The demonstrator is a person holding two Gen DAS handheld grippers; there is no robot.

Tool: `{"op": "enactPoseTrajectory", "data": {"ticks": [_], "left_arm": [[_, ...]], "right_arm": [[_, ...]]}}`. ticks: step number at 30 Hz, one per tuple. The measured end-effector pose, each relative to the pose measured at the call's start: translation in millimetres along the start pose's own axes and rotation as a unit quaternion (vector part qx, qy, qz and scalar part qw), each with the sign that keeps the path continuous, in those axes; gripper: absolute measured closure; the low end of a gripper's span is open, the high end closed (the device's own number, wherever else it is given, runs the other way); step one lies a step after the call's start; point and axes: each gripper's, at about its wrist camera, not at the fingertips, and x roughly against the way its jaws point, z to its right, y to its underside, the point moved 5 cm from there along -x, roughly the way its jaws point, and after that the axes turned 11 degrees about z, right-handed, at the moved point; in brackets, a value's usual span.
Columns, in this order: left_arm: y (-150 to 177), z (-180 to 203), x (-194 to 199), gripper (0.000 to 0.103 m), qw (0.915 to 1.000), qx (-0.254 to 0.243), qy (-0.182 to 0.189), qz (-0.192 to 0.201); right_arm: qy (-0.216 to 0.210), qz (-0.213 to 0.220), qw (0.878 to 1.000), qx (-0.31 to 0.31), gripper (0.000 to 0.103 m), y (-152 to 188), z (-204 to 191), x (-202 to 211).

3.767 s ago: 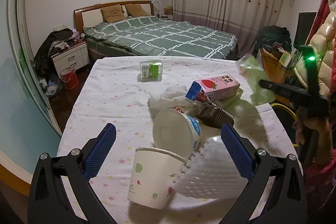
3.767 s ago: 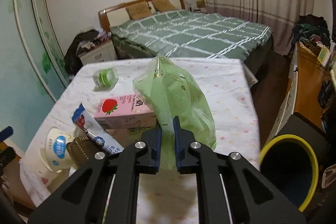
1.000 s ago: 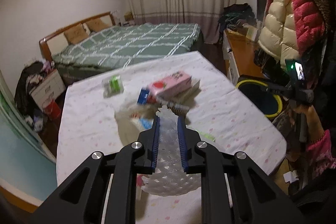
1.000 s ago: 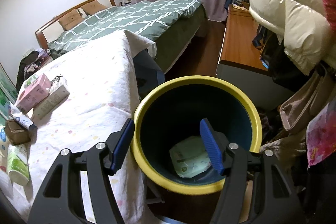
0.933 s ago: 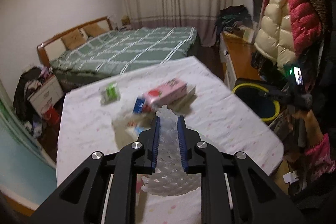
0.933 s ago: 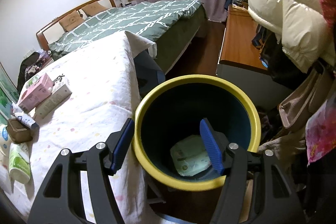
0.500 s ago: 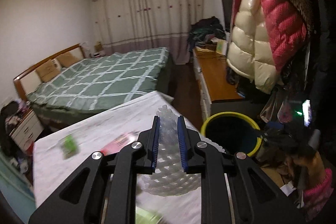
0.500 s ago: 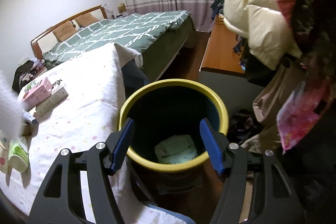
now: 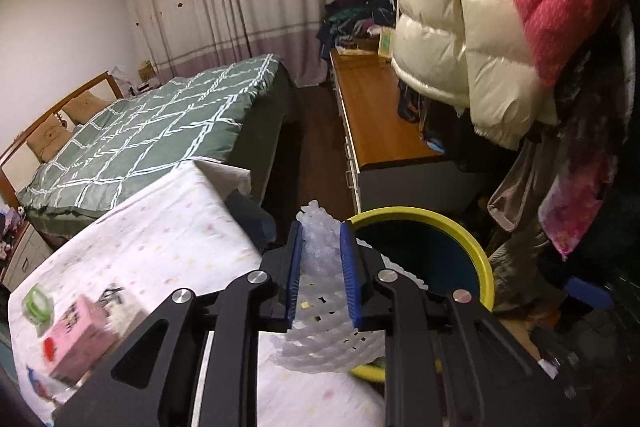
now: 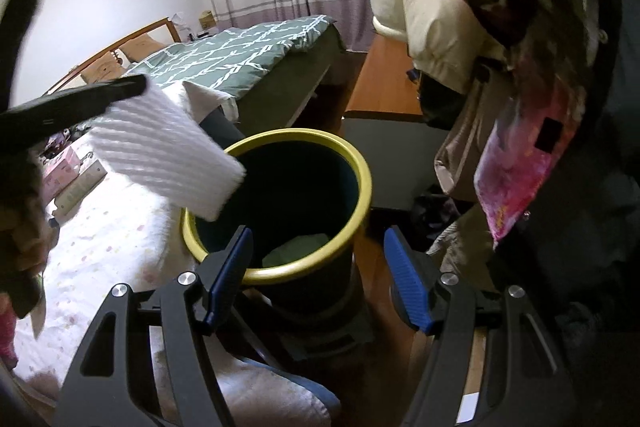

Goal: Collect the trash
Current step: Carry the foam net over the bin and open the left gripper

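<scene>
My left gripper (image 9: 320,259) is shut on a white foam net sleeve (image 9: 324,331) and holds it in the air at the near rim of the yellow-rimmed dark bin (image 9: 452,227). In the right wrist view the sleeve (image 10: 168,151) hangs over the bin's left rim (image 10: 280,271), held by the left gripper's black arm (image 10: 72,105). My right gripper (image 10: 318,275) is open and empty, just above the bin's near edge. A green bag (image 10: 296,247) lies at the bin's bottom.
The table (image 9: 160,239) with a white dotted cloth is to the left and carries a pink carton (image 9: 76,335) and a green cup (image 9: 38,301). Puffy coats (image 9: 480,27) hang on the right above the bin. A wooden cabinet (image 9: 376,115) and the bed (image 9: 152,123) stand behind.
My left gripper has swung right from the table with the foam sleeve, up to the bin's rim. My right gripper stays open over the bin and has drawn back slightly.
</scene>
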Motion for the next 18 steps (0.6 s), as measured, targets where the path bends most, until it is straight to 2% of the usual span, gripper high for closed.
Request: {"op": "enactPoseTrajectory", "data": {"ticks": [4,6,10,11,16,18], "left_arm": [[1.7,12.2,-28.8,0.076,0.9999,0.001,-0.004,-0.016],[2.7,16.8,-37.6,0.062,0.9998,0.001,-0.003,-0.021],[3.1,21.6,-43.8,0.043,0.9997,0.006,0.004,-0.025],[3.3,21.9,-43.6,0.037,0.9996,0.008,0.006,-0.026],[7.9,11.8,-20.4,0.033,0.999,0.028,0.018,-0.03],[8.9,3.5,-1.9,0.023,0.9986,0.041,0.024,-0.024]], "right_arm": [[0.001,-0.003,1.0,-0.004,0.038,4.6,6.2,4.2],[0.003,-0.007,1.0,-0.008,0.038,6.7,8.9,2.6],[0.005,-0.015,1.0,-0.015,0.038,11.6,11.9,-0.5],[0.005,-0.017,1.0,-0.016,0.038,12.6,11.9,-1.9],[0.001,-0.019,1.0,-0.012,0.038,13.6,5.9,-0.7],[-0.001,-0.019,1.0,-0.011,0.038,13.4,2.0,-0.6]]}}
